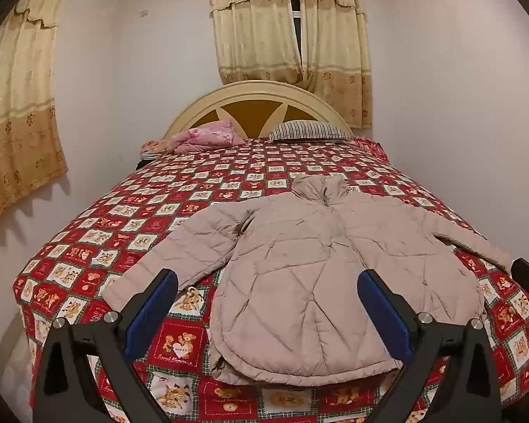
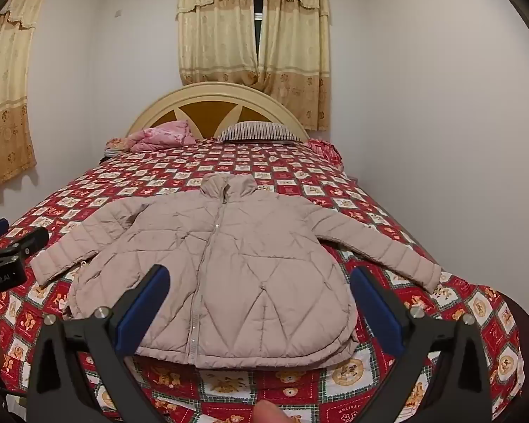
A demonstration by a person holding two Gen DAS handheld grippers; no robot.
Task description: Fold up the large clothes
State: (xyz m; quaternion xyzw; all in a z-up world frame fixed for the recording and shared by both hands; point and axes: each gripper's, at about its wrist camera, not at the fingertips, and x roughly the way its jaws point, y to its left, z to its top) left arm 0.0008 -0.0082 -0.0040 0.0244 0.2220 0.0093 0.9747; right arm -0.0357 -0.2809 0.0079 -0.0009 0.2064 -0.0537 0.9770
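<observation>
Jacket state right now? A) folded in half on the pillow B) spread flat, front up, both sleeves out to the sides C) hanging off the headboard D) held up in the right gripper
B: the puffer jacket lies flat on the bedspread, zipper side up, both sleeves spread outward; left gripper and right gripper are both open above it, holding nothing.

A pale dusty-pink jacket (image 1: 321, 268) quilted in diamond lines lies on a bedspread (image 1: 208, 183) checked in red and cream squares with teddy-bear prints. At the cream-and-ochre headboard (image 1: 257, 105) sit a brown-and-white striped pillow (image 1: 306, 131) and a pink floral bundle (image 1: 208, 135). The curtains (image 1: 289, 24) are cream above, tan flower-patterned below; the left tongs (image 1: 268, 296) and right tongs (image 2: 259, 294) are black with blue pads.
</observation>
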